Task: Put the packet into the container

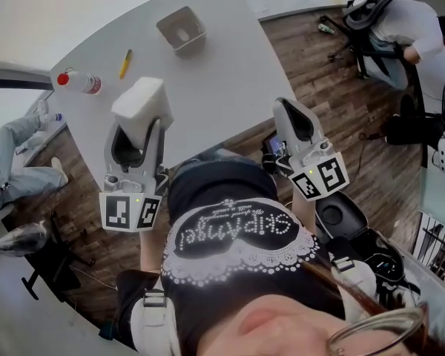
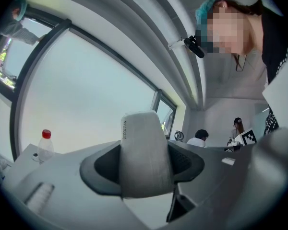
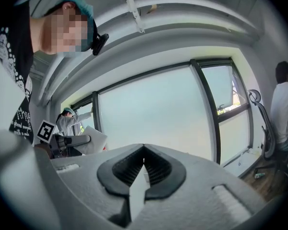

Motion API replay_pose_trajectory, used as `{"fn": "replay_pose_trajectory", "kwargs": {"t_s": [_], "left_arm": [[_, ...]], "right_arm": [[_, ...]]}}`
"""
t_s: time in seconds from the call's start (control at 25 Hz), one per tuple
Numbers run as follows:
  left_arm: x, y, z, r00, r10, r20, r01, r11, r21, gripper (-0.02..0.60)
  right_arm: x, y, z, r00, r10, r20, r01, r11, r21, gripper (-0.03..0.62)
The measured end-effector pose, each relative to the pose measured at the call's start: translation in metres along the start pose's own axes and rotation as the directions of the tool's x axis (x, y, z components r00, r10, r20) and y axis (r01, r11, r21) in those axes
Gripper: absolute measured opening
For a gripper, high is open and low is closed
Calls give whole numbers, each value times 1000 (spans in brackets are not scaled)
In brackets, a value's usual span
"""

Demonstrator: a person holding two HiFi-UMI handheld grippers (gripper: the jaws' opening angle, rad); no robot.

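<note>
left gripper (image 1: 142, 133) pinches packet (image 1: 139, 104); right gripper (image 3: 144, 163) jaws pressed together, empty. risk: container (image 1: 182, 30) well apart, narrow mouth; bulky packet may catch the rim.

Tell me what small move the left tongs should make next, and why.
Probably carry the packet forward to above the container. The left tongs are shut on the packet over the table's near side; the open container stands farther back.

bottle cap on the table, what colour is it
Red. The bottle cap shows best in the head view.
</note>
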State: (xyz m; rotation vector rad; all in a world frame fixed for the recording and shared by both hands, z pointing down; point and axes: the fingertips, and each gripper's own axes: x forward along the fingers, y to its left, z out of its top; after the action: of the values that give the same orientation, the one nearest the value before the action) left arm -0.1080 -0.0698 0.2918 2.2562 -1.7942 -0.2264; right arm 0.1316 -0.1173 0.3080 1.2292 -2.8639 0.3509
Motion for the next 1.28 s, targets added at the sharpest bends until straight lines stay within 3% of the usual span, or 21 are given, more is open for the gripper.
{"fn": "replay_pose_trajectory", "kwargs": {"t_s": [0.32,0.76,1.28], "left_arm": [[18,-13,-8,999,31,26,-30,999,-11,268],[16,2,-2,997,65,36,-64,998,-11,269],[35,28,-1,1000,12,-1,-12,1000,-24,268]], "right_arm": [[8,-26,0,999,36,-9,-36,999,-7,2],[25,-18,0,998,60,-20,-60,998,9,2],[35,-9,-2,999,-18,-43,19,1000,21,2]]}}
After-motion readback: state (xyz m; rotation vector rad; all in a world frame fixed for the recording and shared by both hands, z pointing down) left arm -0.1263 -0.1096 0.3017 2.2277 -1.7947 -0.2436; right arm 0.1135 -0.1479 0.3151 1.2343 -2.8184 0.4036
